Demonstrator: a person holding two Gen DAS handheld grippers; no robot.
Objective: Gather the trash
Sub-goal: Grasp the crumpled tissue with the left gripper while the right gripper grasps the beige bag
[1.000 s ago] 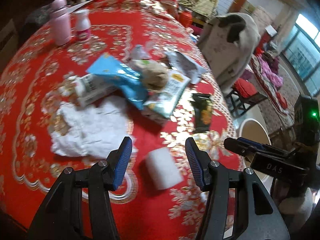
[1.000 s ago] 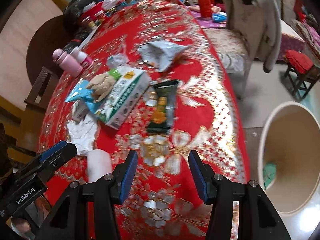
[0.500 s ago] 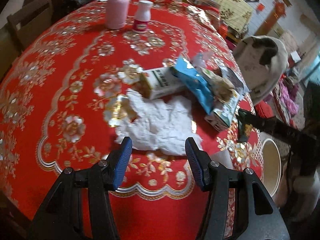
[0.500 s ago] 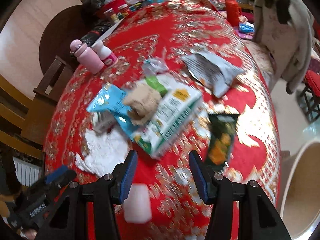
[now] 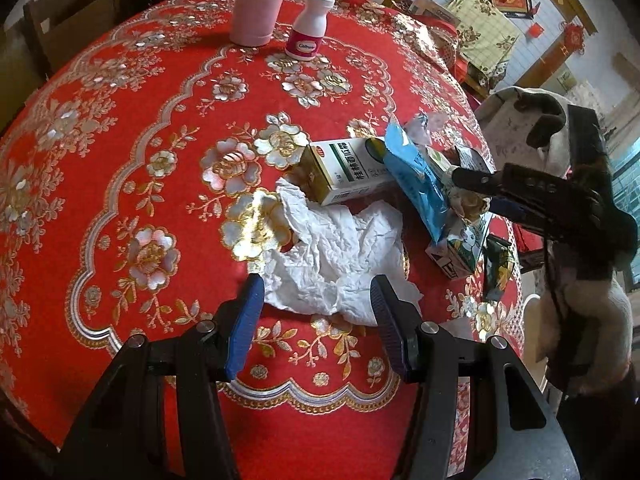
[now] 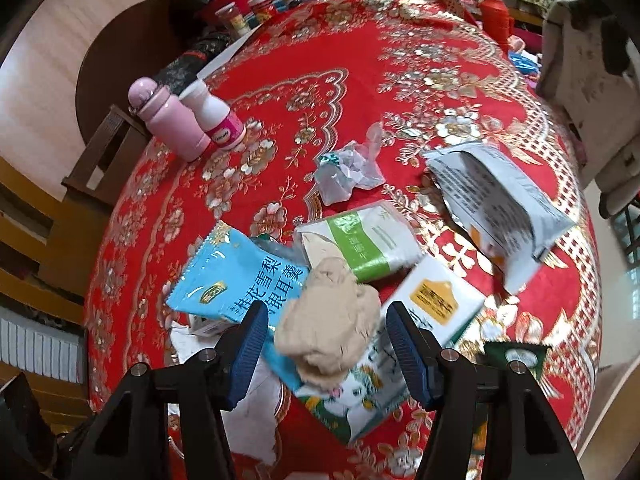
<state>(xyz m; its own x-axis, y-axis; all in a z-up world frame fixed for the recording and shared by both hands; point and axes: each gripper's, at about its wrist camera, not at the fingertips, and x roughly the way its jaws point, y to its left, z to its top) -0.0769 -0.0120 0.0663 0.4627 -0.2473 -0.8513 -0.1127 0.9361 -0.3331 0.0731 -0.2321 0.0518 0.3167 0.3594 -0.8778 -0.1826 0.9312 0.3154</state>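
Hovering low over the near table edge, left gripper has jaws wide apart, nothing held; the near margin of the white crumpled tissue lies between the blue pads, contact not clear. Tissue's long axis runs roughly left-right across the view, one ragged lobe reaching up-left toward the green-and-white carton. Carton lies flat just behind the tissue, long axis left-right, brown end pointing left. Blue snack packet leans over the carton's right end, long axis running far-left to near-right.

Right gripper: jaws wide apart, empty, straddling the beige wad that sits on top of the pile; can't tell if pads touch it. Under the wad: blue snack packet to the left, milk carton long axis near-left to far-right.

Vs 0.5 s ago: left grip. has moved fwd, tissue now reaches in between the pads instead of lying ahead of them. Right grip. has closed in on the pile; wad now sits between the pads, was well ahead.

Farther: grey foil bag at right, open mouth facing left; clear wrapper scrap; pink flask and white pill bottle upright, side by side, at far side of the red tablecloth.
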